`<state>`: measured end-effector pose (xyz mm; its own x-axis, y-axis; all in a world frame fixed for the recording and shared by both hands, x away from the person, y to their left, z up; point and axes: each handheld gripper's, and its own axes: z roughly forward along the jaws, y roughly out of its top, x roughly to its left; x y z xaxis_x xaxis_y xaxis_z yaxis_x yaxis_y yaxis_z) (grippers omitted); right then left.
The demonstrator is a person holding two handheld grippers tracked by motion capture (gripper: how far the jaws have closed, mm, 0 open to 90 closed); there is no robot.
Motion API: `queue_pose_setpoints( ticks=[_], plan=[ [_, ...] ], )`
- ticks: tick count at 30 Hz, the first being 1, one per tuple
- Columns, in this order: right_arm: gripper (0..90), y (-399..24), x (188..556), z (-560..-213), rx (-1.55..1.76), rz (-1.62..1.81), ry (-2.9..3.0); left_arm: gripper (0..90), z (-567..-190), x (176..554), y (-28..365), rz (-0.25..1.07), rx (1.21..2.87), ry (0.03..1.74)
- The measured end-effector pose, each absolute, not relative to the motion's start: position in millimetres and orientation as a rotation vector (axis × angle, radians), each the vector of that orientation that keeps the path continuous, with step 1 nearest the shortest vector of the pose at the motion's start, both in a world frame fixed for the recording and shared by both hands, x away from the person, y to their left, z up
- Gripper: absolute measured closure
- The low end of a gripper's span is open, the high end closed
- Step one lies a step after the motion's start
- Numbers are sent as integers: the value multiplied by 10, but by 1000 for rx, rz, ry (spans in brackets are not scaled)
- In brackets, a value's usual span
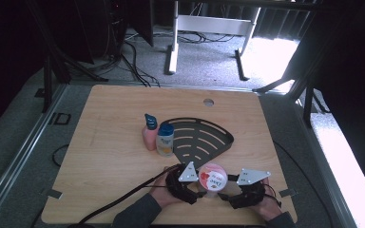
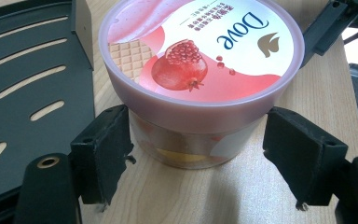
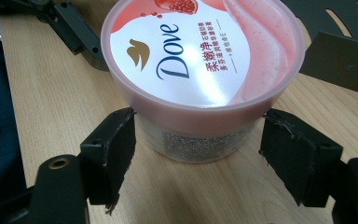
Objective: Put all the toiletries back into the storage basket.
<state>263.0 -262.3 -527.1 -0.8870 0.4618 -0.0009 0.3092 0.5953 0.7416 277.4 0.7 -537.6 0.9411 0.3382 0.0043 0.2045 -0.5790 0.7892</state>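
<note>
The left half of the wooden surface [image 1: 104, 156] lies bare out to its left and near edges, open room for moving. Near the middle stand a pink bottle [image 1: 149, 133] and a clear bottle with a blue cap [image 1: 165, 140], just beside each other, at the left edge of a black slotted fan-shaped tray [image 1: 204, 137]. In front of the tray, close to the surface's near edge, sits the pink-lidded Dove tub [image 1: 212, 176], upright. The left gripper [image 2: 198, 154] meets it from the left, its jaws spread either side of the tub's body under the lid rim; the left one seems to touch the tub, the right stands apart. The right gripper [image 3: 196, 149] comes from the right, jaws likewise spread around the tub, both a little apart from its wall. In the high view the grey plates hide the jaws, and both forearms are cut off by the bottom edge.
</note>
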Motion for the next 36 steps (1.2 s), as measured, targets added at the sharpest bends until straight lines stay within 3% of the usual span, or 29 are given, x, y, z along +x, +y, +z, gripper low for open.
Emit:
queue_pose_setpoints(
  ticks=[36],
  plan=[
    [256,-2595,2671,-5157,625,1179,2621,245,-5202,2747,29,270,2212,372]
  ],
)
